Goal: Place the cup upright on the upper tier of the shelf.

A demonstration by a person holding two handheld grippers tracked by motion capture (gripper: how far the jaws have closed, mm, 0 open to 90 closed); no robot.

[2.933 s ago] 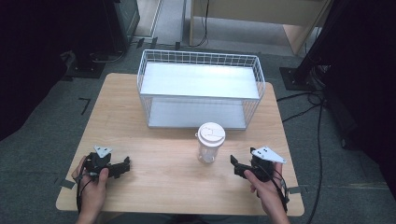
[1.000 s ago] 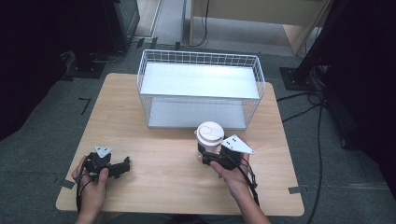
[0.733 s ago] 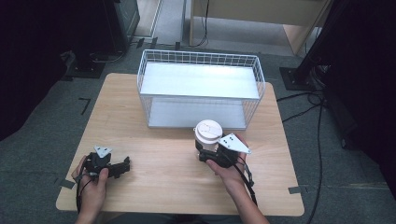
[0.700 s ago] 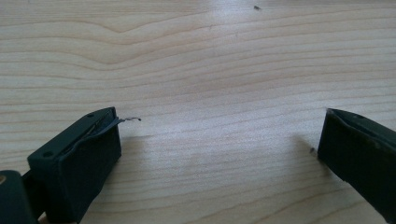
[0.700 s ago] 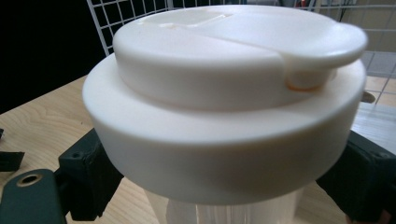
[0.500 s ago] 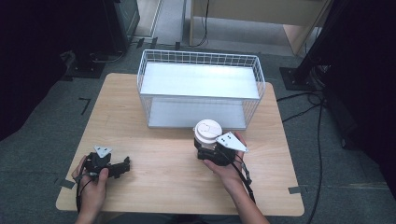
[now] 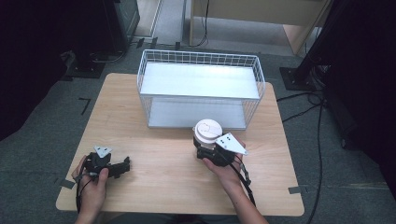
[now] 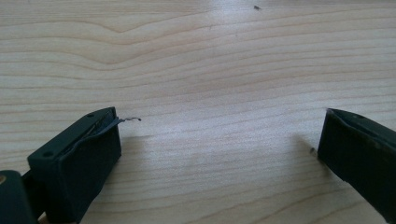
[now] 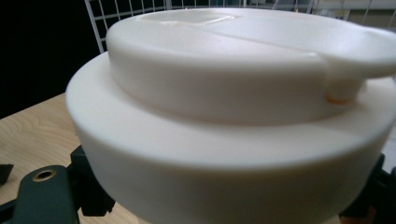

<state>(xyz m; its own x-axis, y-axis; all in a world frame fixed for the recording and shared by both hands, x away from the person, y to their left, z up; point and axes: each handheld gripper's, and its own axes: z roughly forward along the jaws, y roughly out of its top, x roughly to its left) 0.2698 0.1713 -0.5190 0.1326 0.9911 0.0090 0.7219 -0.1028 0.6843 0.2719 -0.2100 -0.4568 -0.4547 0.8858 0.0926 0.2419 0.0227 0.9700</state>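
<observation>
Right claw (image 7: 205,150) has just closed its jaws on the cup (image 7: 207,134), upright on the tabletop (image 7: 154,149) just near of the basket (image 7: 201,88), so lifting appears next; left claw (image 7: 122,164) rests open.

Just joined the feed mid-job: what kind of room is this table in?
Probably a lab or office workroom, not a home: grey carpet floor, cables trailing by dark equipment stands, and a bare wooden table with only a wire rack and a lidded cup.

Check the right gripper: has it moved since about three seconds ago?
Yes. The right gripper has moved left from the table's right edge toward the white wire basket, and its jaws have just closed on the white lidded paper cup.
</observation>
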